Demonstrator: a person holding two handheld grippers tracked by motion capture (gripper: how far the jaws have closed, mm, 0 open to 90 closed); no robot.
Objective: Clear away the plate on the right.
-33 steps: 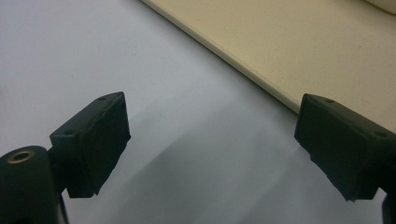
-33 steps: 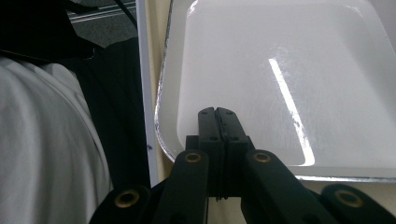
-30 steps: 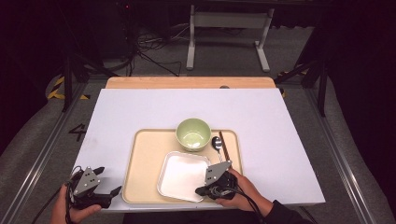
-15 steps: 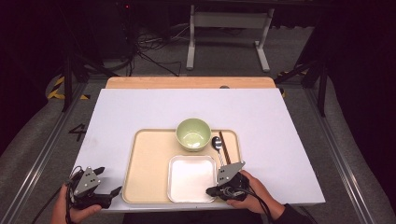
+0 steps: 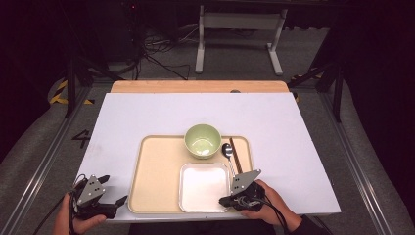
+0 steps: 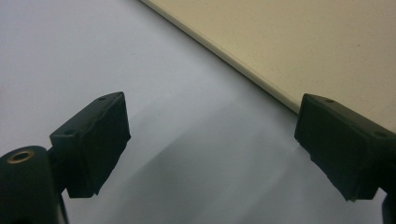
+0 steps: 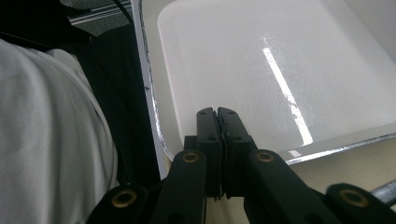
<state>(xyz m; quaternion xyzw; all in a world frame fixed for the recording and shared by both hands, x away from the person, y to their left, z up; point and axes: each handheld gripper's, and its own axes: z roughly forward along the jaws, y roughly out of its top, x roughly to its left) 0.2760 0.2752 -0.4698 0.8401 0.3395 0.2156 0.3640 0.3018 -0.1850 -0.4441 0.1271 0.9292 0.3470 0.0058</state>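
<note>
White square plate: glossy, smooth, likely plastic or glazed ceramic, streak glare on it; beige tray: matt, smooth, plastic-looking; green bowl: slight sheen; spoon: shiny metal; table cover: matt white sheet over a wooden tabletop; gripper pads: matt black.

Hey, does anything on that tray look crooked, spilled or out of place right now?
Nothing stands out. The white square plate sits square in the tray at its near right corner, the green bowl is upright and empty, and the spoon and chopsticks lie side by side along the right edge. No spills show.
</note>
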